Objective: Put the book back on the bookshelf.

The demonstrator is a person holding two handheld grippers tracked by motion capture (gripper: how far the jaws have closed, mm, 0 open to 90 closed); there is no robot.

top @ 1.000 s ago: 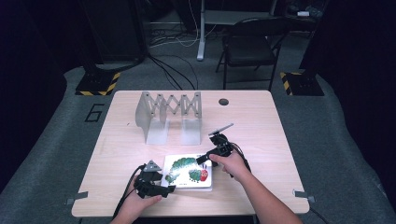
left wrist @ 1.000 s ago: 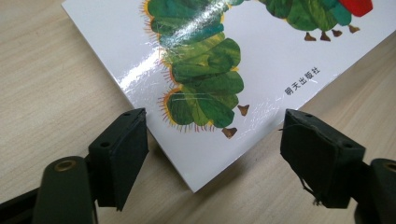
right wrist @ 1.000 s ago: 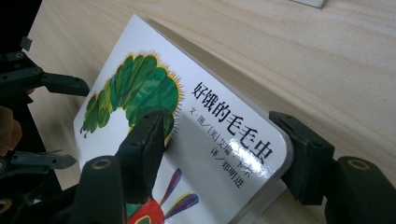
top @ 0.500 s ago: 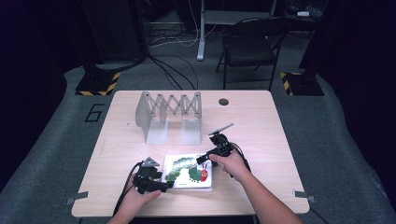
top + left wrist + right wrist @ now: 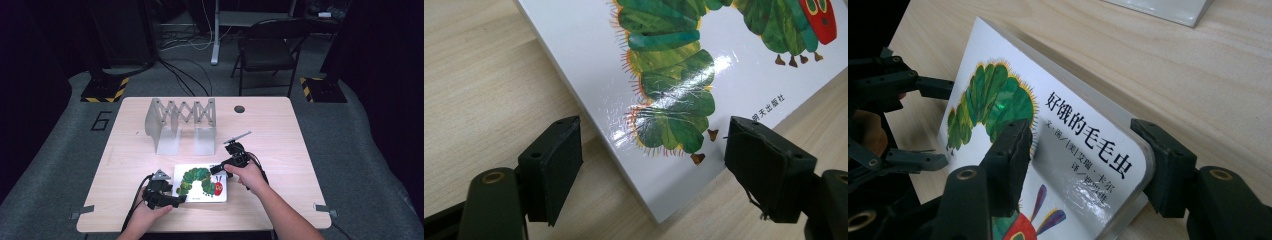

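A: Status of the book [image 5: 201, 182]?

B: It sits near my edge of the tabletop [image 5: 280, 130], cover up, caterpillar showing. In the right gripper view its top corner looks raised off the wood; I cannot tell by how much.

A: Right claw [image 5: 1083, 160]?

B: It straddles that corner, one pad over the cover, one behind the back edge. The jaws have just been closing; the far pad looks to touch the edge, the near one I judge not quite pressing. So: grip being taken, not yet firm.

A: Left claw [image 5: 654, 170]?

B: Spread, hovering at the near corner of the book, no contact.

A: Next move?

B: Finish the pinch, then stand the book up, probably for the folding rack [image 5: 181, 122] behind. I steady the bottom edge with the left so it doesn't slide.
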